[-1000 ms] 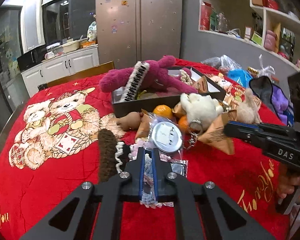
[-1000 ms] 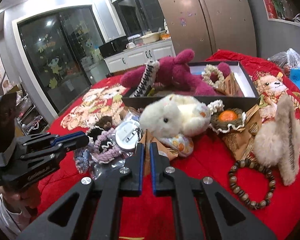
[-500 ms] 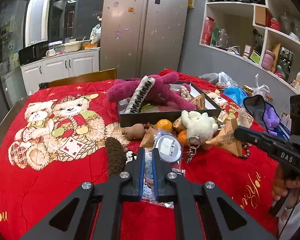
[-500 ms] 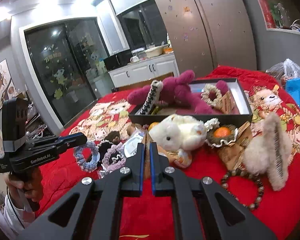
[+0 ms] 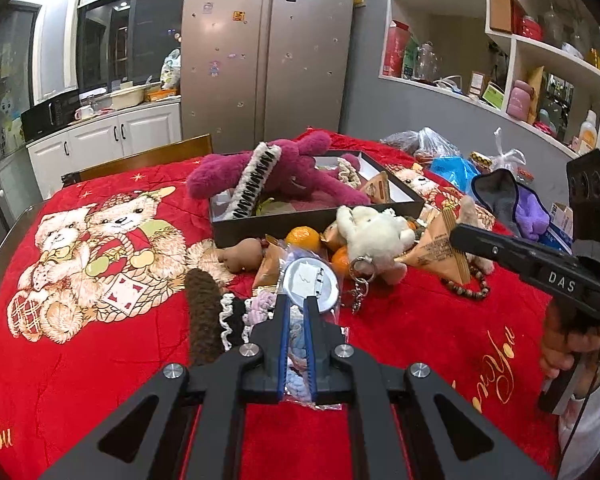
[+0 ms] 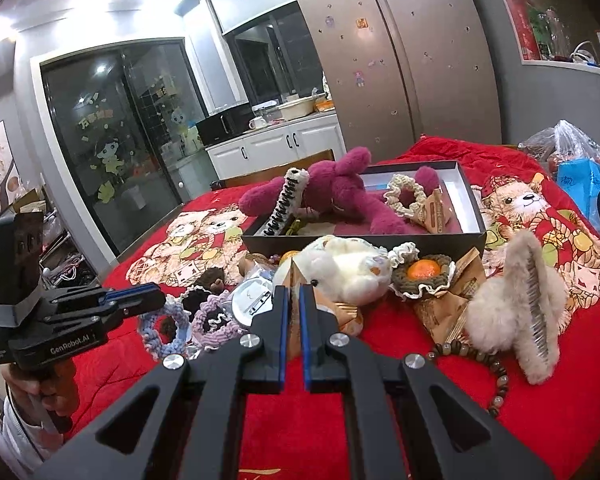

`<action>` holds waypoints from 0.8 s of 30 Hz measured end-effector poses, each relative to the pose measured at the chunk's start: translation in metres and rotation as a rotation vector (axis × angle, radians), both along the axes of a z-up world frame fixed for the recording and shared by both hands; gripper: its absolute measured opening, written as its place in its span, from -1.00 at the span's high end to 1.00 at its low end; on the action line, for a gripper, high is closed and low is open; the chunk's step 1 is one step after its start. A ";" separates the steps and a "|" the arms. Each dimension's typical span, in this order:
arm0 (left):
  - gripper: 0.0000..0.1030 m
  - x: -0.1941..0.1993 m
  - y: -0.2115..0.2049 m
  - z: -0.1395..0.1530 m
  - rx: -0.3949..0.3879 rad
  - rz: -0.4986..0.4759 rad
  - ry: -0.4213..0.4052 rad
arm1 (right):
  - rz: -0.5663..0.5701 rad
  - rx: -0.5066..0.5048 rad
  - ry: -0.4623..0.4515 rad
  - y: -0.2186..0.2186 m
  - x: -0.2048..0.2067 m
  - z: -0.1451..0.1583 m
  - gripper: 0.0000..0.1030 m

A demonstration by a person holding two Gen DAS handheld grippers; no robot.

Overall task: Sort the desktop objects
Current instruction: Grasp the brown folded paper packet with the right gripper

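Scrunchie [image 5: 296, 344] in its clear bag, lower centre, is pinched by left gripper [image 5: 296, 302] and is drawn back from the pile versus a second ago. Right gripper [image 6: 294, 292] is pressed together, empty, slightly raised. Pick looks done; box [image 5: 276, 224], upper centre, is probably next.

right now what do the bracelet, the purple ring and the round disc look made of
Bracelet: brown beads, probably wood, dull sheen.
Purple ring: crocheted yarn, matte, with visible looped stitches.
Round disc: likely metal, a pin badge back perhaps; silvery and reflective, inside a clear plastic bag.
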State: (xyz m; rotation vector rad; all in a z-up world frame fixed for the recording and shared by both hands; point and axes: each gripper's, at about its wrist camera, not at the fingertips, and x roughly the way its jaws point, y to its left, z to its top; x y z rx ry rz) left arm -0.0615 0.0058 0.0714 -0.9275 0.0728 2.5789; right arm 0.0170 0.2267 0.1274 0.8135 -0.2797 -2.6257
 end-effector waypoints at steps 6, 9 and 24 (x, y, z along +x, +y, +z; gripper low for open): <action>0.86 0.001 0.000 0.003 0.009 -0.001 0.007 | -0.006 0.004 0.025 0.001 0.004 0.005 0.97; 0.86 0.002 -0.002 0.006 0.019 0.006 0.020 | -0.016 0.019 0.026 0.000 0.003 0.004 0.98; 0.86 0.004 0.006 0.000 0.014 -0.016 -0.003 | 0.060 0.143 -0.140 -0.018 -0.008 -0.039 0.94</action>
